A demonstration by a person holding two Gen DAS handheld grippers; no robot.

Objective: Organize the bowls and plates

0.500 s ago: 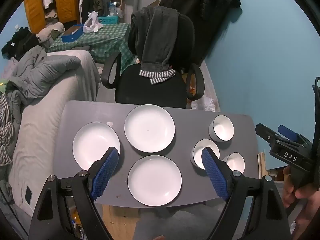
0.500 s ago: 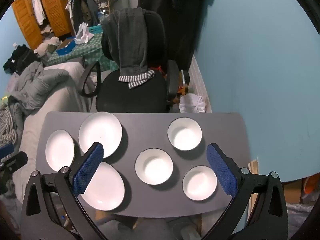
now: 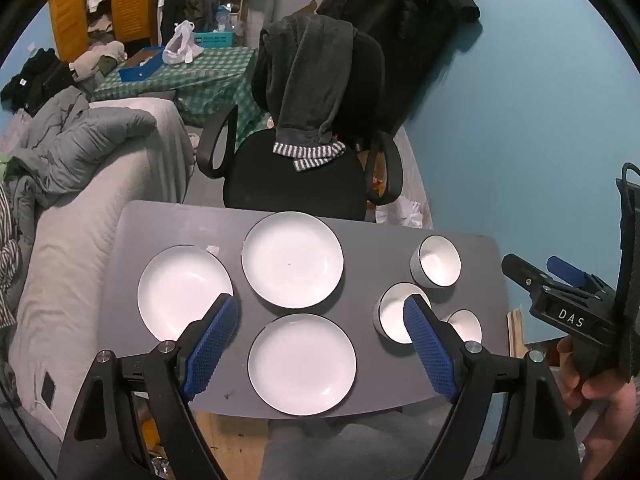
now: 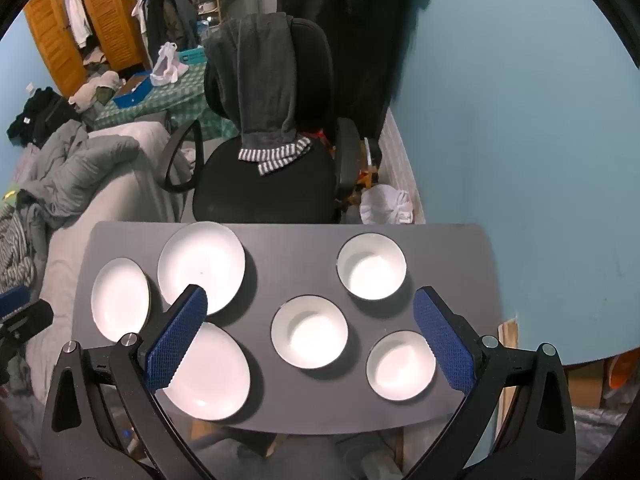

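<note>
Plates and bowls sit in two separate clusters on the grey worktop [image 3: 360,240], none stacked yet, so the sorting looks barely begun. In the left wrist view three plates form a triangle: the far plate [image 3: 292,259] at about 12 o'clock from the left tool [image 3: 320,344], the near plate [image 3: 302,364] almost straight below the gap between its fingers, and the left plate [image 3: 180,292] at about 10 o'clock, its near edge hidden behind the left blue pad. Three bowls lie off at 2 to 3 o'clock from that tool. In the right wrist view the same bowls fall between the fingers of the right tool [image 4: 310,344]: the middle bowl [image 4: 309,331] nearly centred, the far bowl [image 4: 372,266] at about 1 o'clock, the near bowl [image 4: 401,365] at about 4 o'clock, close to the right pad. The three bowls stand apart from one another, not touching. My judgement is that the left tool is the nearer one for the plates and the right tool for the bowls, the near plate and the middle bowl being the most direct first picks. Plates and bowls are round, so no long axis matters; a rim would have to be approached edge-on. Both tools hover above the worktop with fingers spread wide apart, holding nothing. Beyond the worktop at 12 o'clock stands a black office chair [image 4: 264,192] draped with dark clothing.
</note>
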